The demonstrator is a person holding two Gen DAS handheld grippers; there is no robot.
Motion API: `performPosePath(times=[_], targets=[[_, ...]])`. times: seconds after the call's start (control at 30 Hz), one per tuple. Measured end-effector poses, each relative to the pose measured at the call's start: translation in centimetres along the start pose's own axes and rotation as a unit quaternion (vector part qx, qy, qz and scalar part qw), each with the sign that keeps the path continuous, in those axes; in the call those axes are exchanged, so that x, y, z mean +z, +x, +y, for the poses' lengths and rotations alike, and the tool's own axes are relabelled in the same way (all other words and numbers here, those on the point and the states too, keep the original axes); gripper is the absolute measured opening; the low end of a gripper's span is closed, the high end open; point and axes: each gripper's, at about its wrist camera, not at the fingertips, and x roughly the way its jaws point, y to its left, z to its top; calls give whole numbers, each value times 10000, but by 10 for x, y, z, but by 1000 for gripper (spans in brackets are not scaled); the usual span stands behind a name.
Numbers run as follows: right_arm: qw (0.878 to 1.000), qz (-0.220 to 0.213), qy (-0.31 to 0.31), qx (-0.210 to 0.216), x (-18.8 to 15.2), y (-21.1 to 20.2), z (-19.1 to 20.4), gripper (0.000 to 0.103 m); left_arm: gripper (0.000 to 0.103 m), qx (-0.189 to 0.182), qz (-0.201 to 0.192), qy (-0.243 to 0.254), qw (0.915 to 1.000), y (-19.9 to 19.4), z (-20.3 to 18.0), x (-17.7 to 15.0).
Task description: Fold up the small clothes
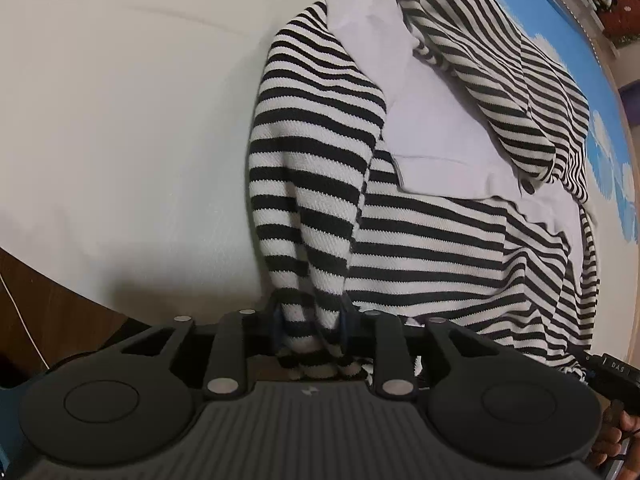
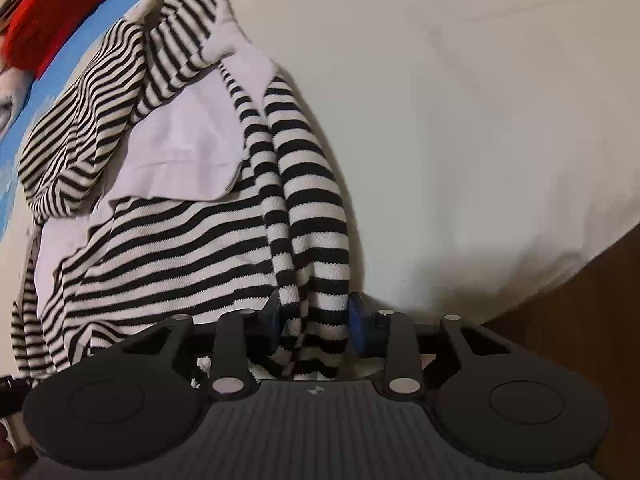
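Observation:
A black-and-white striped garment (image 1: 420,240) with a plain white shirt panel (image 1: 436,136) lies on a white bed sheet (image 1: 120,120). In the left wrist view, my left gripper (image 1: 311,326) points steeply down at the garment's left edge. A bunched striped fold fills the gap between its blue pads (image 1: 345,320). In the right wrist view, the same striped garment (image 2: 172,240) spreads to the left. My right gripper (image 2: 314,320) holds a hanging striped fold at the garment's right edge between its blue pads (image 2: 357,320).
The white sheet (image 2: 480,120) stretches away on the outer side of each gripper. A blue patterned cover (image 1: 560,32) lies beyond the garment, with something red (image 2: 48,8) on it. Brown floor (image 2: 580,288) shows past the bed's edge. A hand (image 1: 628,424) appears at the lower right.

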Motion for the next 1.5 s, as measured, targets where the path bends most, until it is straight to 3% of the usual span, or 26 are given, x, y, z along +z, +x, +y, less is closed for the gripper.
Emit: performPosePath(times=[0.07, 0.1, 0.13, 0.17, 0.2, 0.4, 0.67, 0.9, 1.03, 1.2, 1.4, 1.5], targets=[[10000, 5, -90, -8, -3, 1, 2, 35, 24, 12, -29, 40, 10000, -1, -2, -1], [9999, 6, -137, 9, -4, 2, 2, 33, 14, -34, -72, 65, 9999, -3, -3, -1], [9999, 9, -170, 30, -4, 2, 2, 28, 10, -82, -127, 82, 9999, -5, -4, -1], [9998, -7, -191, 110, -4, 1, 2, 12, 9, -102, -203, 87, 9997, -6, -6, -2], [9995, -39, -207, 229, -4, -1, 3, 9, 8, -139, -292, 72, 9995, -10, -7, -3], [9929, -881, -187, 779, 0, -32, 6, 7, 7, -528, -871, 104, 9947, -37, -6, -7], [9740, -1810, -389, 1302, -4, -84, 13, 7, 7, -578, -1773, 985, 9775, -96, -18, -25], [9585, -2241, -374, 1721, -25, -153, -6, 6, 7, -1302, -1842, 1044, 9686, -160, 1, -66], [9577, -2142, -306, 1895, -49, -194, -18, 6, 7, -1529, -1869, 1048, 9647, -182, 5, -77], [9654, -1830, -22, 1858, -37, -190, -13, 6, 7, -1394, -1827, 893, 9691, -165, -5, -28], [9666, -2016, 20, 1583, 49, -138, 23, 6, 8, -1168, -1961, 302, 9731, -115, -24, 76], [9629, -2079, 103, 1717, 100, -103, 43, 7, 8, -1211, -1974, -2, 9728, -85, -23, 114]])
